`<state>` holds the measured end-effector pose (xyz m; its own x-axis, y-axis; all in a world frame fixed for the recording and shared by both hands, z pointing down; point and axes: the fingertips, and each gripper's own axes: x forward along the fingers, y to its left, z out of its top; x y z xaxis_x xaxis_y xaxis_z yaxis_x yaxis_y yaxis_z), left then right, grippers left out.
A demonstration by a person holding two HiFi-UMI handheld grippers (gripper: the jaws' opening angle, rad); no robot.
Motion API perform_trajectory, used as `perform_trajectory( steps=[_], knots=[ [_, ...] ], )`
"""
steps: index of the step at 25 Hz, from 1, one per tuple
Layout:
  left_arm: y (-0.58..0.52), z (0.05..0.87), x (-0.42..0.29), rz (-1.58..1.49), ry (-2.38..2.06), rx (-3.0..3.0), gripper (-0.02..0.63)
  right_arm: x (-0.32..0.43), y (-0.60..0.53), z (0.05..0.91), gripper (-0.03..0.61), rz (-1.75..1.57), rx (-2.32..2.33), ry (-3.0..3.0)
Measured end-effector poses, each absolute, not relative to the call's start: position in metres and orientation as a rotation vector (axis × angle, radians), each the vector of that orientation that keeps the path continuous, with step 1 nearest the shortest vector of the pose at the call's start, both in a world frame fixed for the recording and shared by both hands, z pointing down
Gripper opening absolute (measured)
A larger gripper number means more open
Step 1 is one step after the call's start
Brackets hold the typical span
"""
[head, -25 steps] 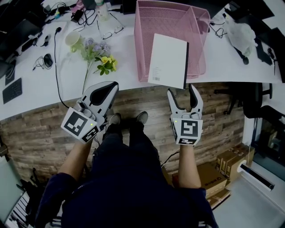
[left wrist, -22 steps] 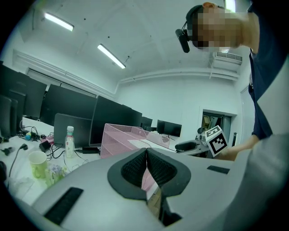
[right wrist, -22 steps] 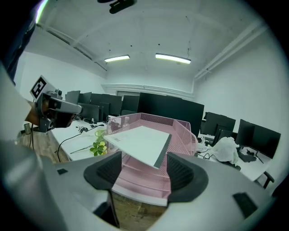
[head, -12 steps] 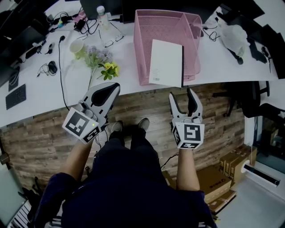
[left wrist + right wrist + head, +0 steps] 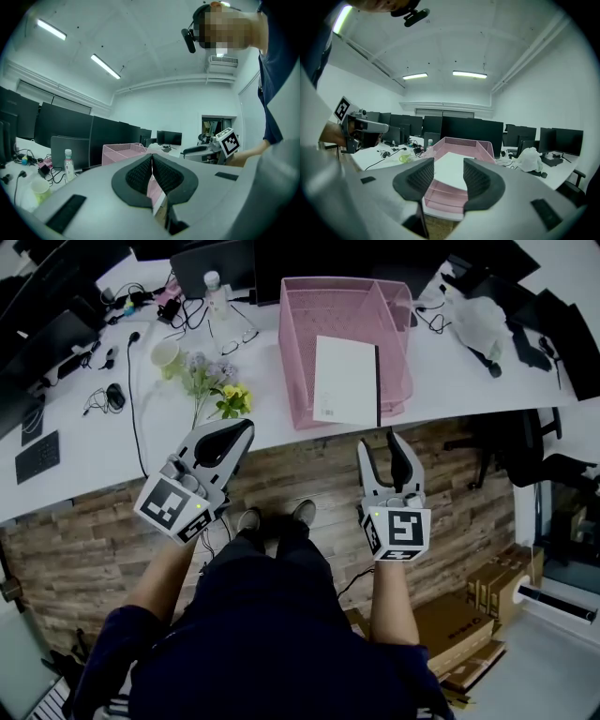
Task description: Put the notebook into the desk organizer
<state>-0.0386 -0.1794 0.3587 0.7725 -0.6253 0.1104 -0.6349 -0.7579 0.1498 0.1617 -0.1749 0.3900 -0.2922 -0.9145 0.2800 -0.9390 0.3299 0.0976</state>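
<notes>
Left gripper (image 5: 241,427): near side of desk organizer, to its left, off desk edge; jaws pressed together, nothing held.

Desk organizer (image 5: 291,381): pink wire mesh, rectangular tray, sloped walls, divider inside.

Notebook (image 5: 345,381): thin, flat, white cover, dark spine edge. It lies on organizer's front half and seems propped on front rim rather than sunk in; hard to judge.

Placement mostly done; seating possibly left.

Right gripper (image 5: 379,441): near side of organizer, to its right; jaws partly apart, just been closing, empty.
</notes>
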Motion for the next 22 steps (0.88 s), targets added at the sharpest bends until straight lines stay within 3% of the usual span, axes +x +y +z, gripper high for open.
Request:
perform_trajectory(
  steps=[22],
  knots=[
    [-0.19,0.34,-0.041,0.046,-0.973,2.832,0.028,0.137,-0.175,0.352,0.106,0.054,1.681,-2.39]
  ],
)
